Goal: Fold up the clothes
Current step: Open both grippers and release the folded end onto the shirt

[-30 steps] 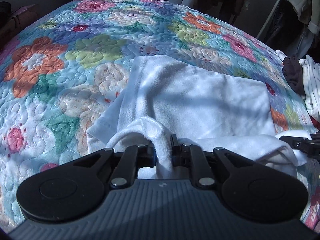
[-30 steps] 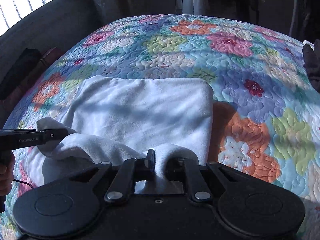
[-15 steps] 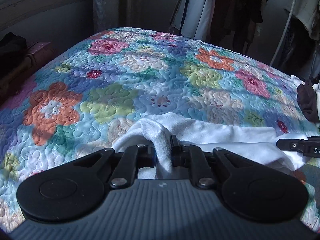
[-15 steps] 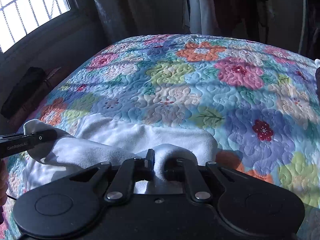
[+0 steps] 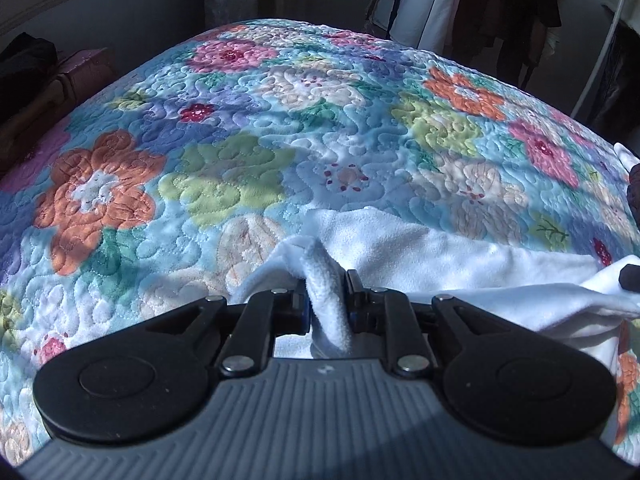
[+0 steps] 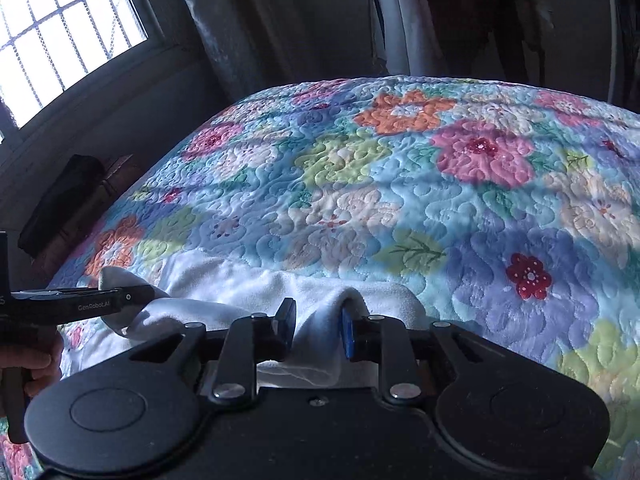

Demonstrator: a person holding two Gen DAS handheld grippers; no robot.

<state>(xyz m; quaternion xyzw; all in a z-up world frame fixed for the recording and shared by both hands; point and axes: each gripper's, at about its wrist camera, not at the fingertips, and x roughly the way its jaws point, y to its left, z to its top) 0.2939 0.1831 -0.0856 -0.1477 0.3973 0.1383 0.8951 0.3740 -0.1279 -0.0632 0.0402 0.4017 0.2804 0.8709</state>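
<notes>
Right gripper (image 6: 316, 330) jaws parted wider, white garment (image 5: 460, 256) on floral quilt (image 5: 280, 140)

I see a bed under a quilted floral bedspread (image 5: 248, 152), filling most of both frames. A white garment (image 5: 440, 256) lies on it at lower centre. A small pile of white and dark clothes (image 5: 632, 184) sits at the right edge of the left-wrist view.
</notes>
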